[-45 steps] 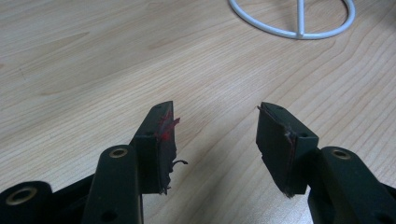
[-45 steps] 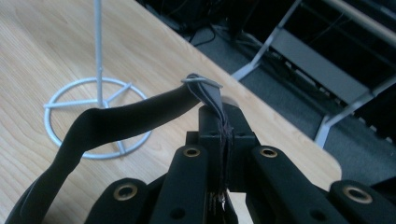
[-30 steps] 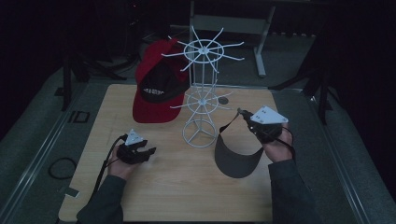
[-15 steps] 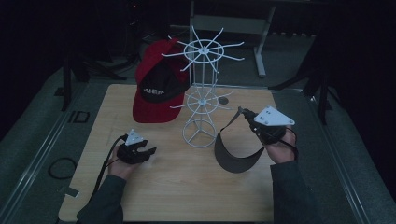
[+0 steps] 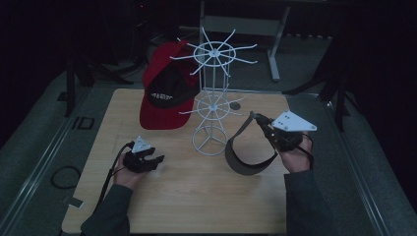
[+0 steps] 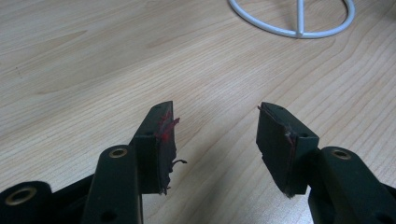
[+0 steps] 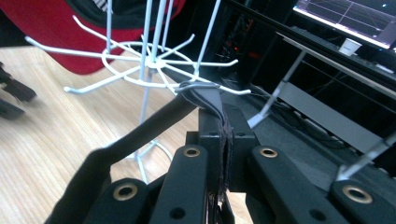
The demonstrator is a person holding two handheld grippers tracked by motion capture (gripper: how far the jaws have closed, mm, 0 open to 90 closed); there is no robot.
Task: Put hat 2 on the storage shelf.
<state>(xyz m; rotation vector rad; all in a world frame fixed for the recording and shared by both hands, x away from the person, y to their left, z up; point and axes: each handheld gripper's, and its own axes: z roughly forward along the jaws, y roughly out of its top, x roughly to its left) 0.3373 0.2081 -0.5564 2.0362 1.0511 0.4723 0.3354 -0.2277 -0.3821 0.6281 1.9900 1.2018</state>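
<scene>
At the right of the high view, the right gripper (image 5: 260,123) has its fingers clenched on the strap of a grey visor (image 5: 246,157), which hangs beside the white wire rack (image 5: 212,98); the strap could snag a prong or tip the light rack; lower left, the left gripper (image 5: 147,161) rests released on the counter (image 5: 196,196).

The left claw (image 5: 147,161) rests low with its jaws spread apart and nothing between them. The right claw (image 5: 259,121) is raised, its jaws clamped together, the forearm reaching in from below.
</scene>
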